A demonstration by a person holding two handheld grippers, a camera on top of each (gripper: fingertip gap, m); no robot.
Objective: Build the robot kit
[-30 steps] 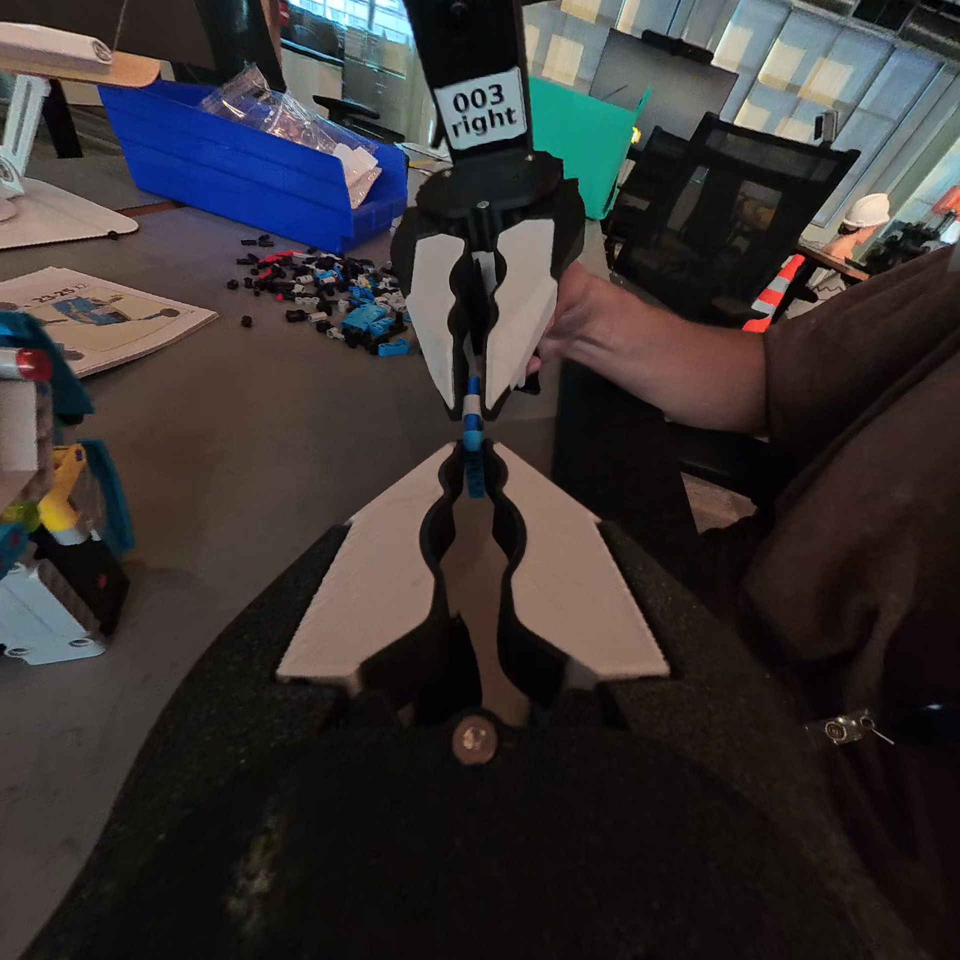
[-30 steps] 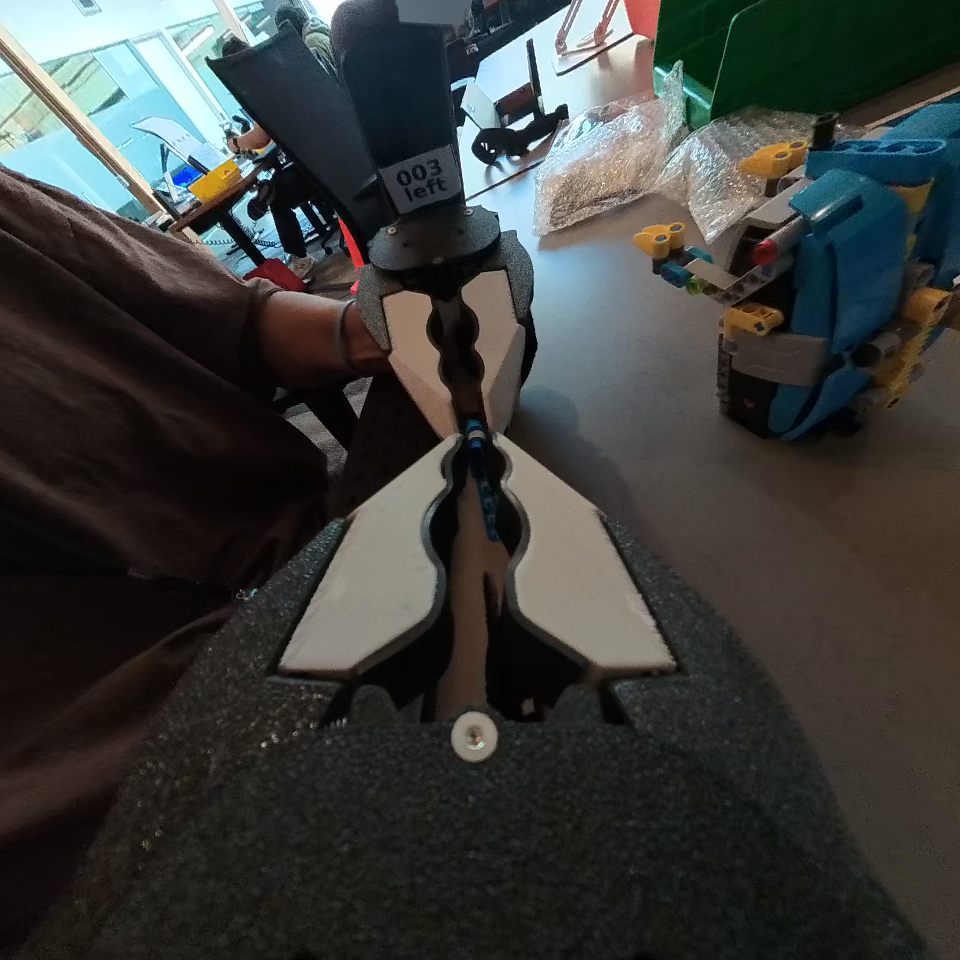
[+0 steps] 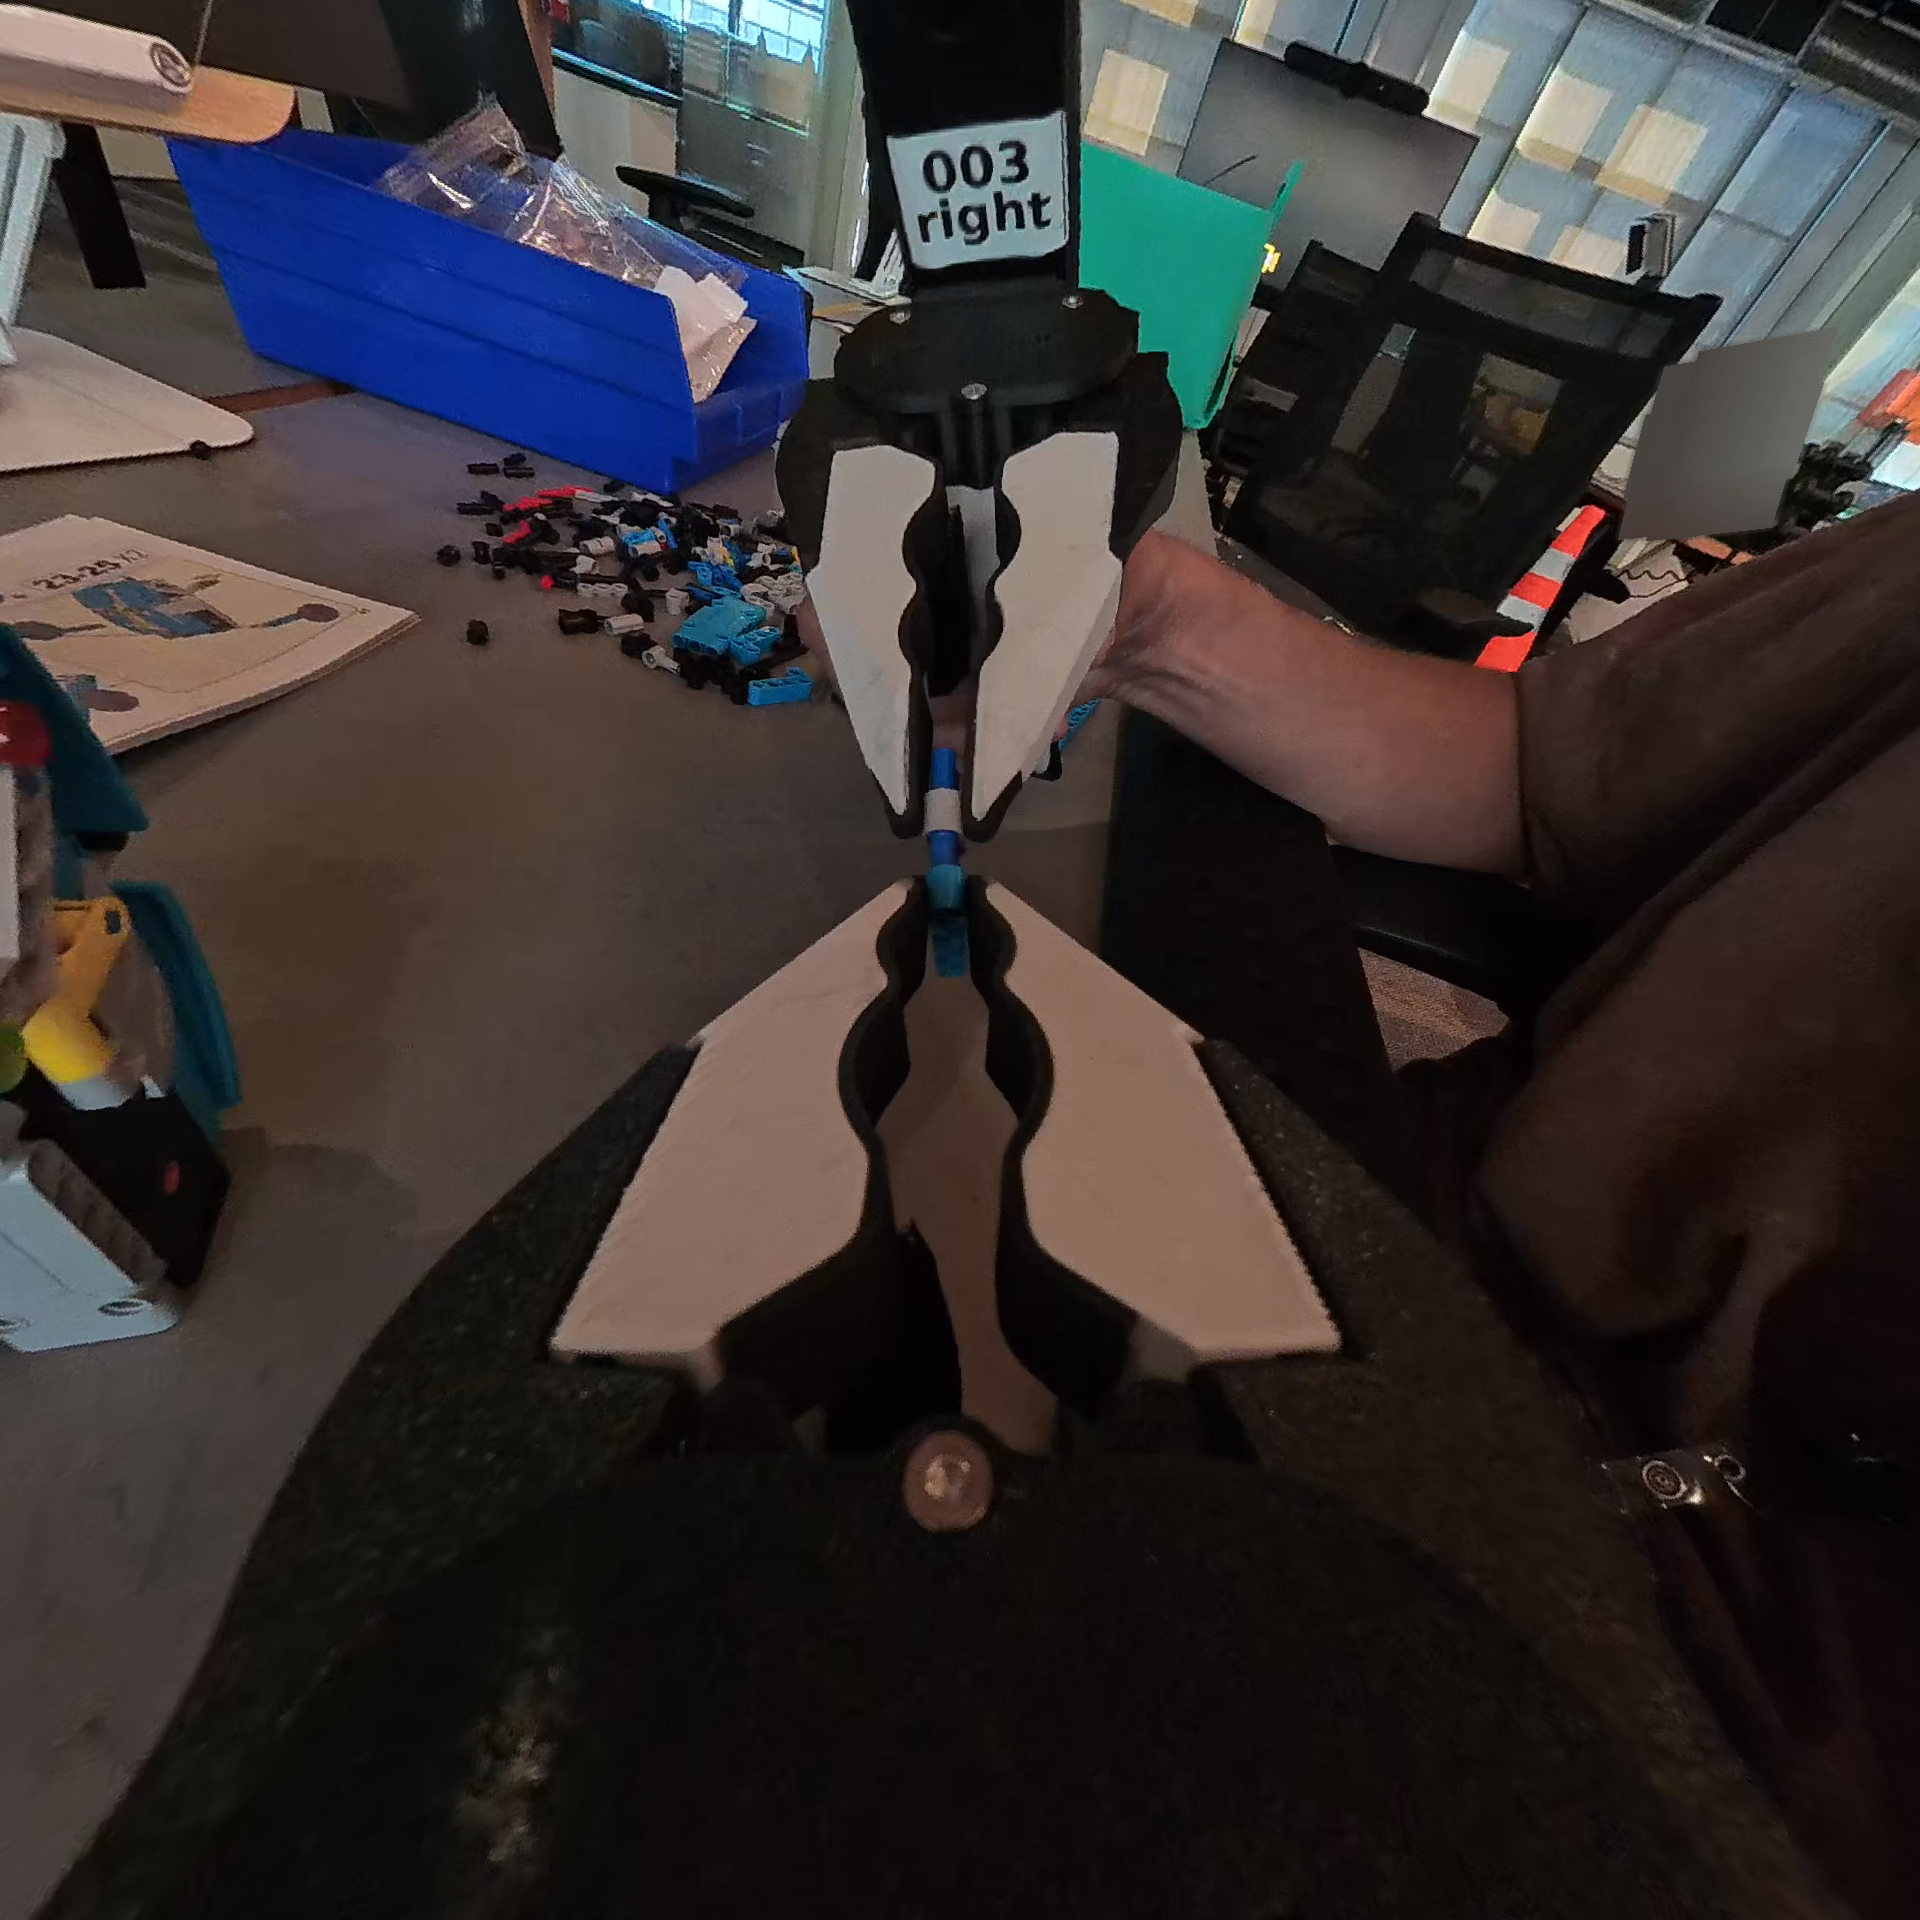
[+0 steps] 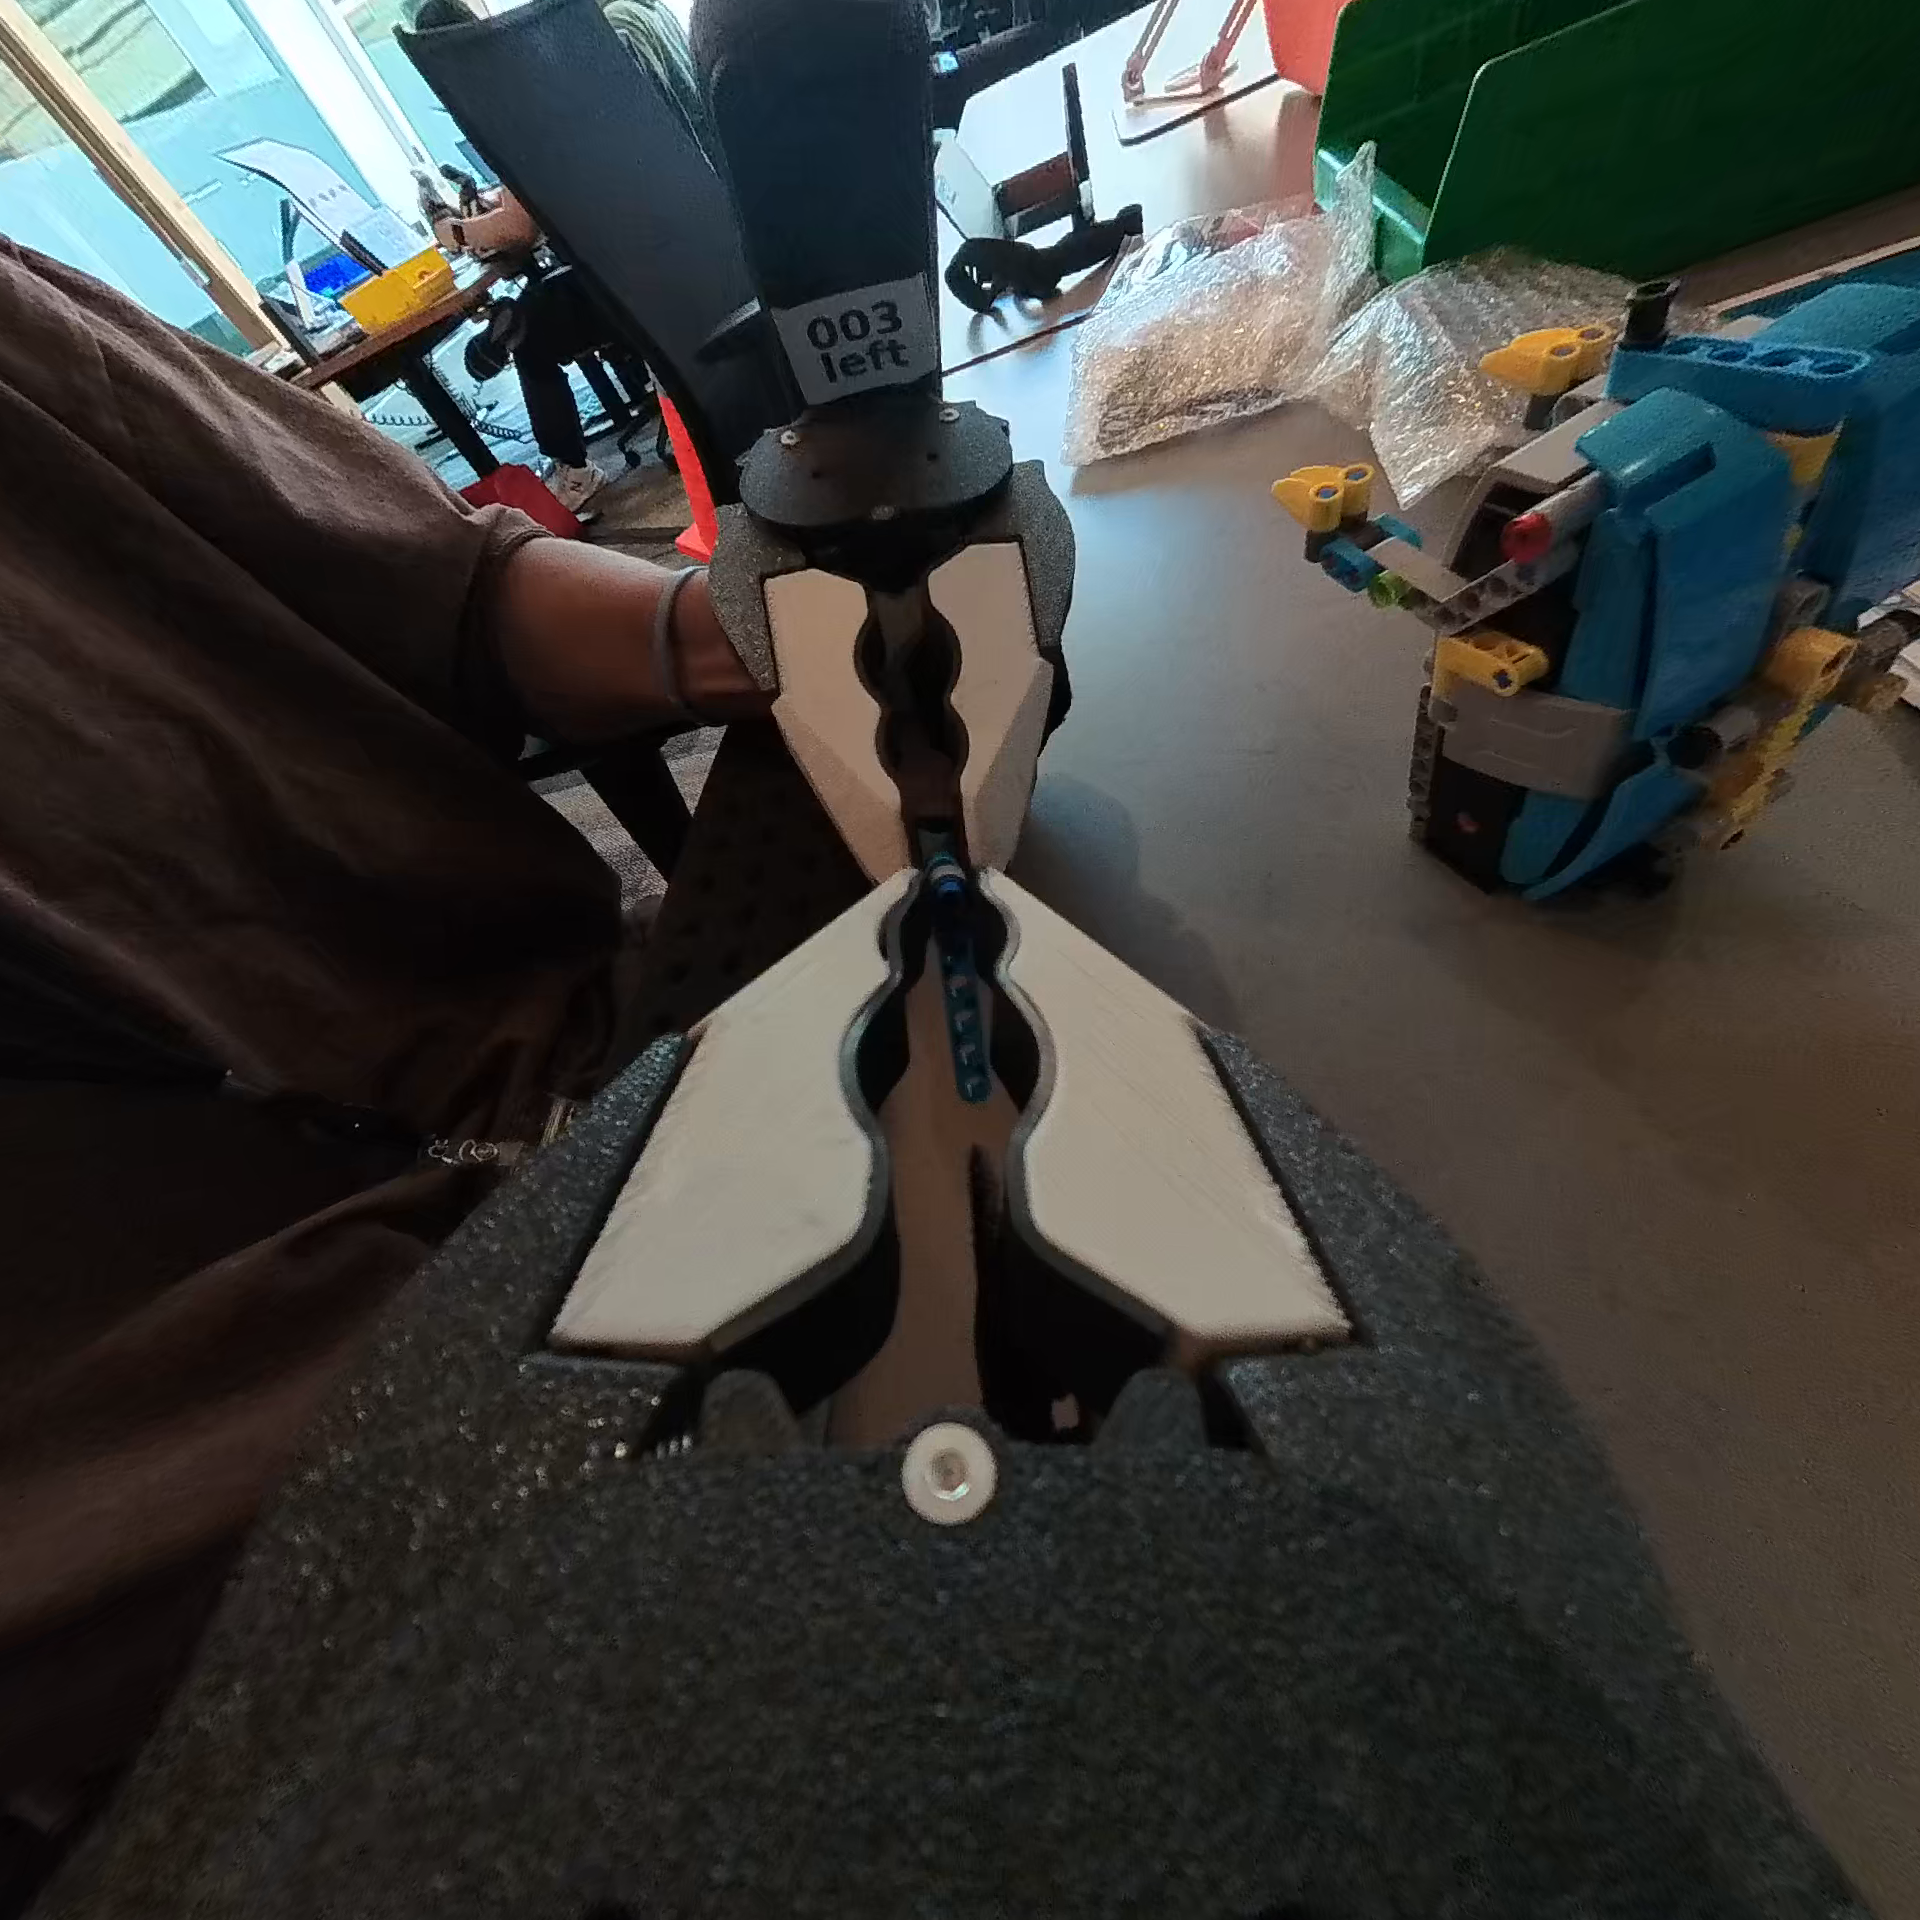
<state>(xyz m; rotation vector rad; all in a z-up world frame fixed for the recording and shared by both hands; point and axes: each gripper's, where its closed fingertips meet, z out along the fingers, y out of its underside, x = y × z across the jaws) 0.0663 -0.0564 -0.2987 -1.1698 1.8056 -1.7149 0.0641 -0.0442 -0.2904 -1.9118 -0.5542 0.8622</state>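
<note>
Facing each other tip to tip in the left wrist view: left gripper at the bottom, jaws closed down on a small light-blue piece. Right gripper comes in from the top, jaws pinched on a long blue piece with a white band near its end. The two pieces meet end to end between the tips, touching or nearly so; I can't tell if they are seated. Both sit above the grey table, near its edge. Behind: loose pile of small parts, blue bin, instruction booklet, and a partly built blue model at the left edge.

Right wrist view: right gripper has its jaws clamped on the long blue piece, seen here as a thin holed strip running back between the fingers. Left gripper is opposite, jaws together; its small piece is barely visible. Blue model stands well apart to the right, with bubble-wrap bags behind it.
</note>
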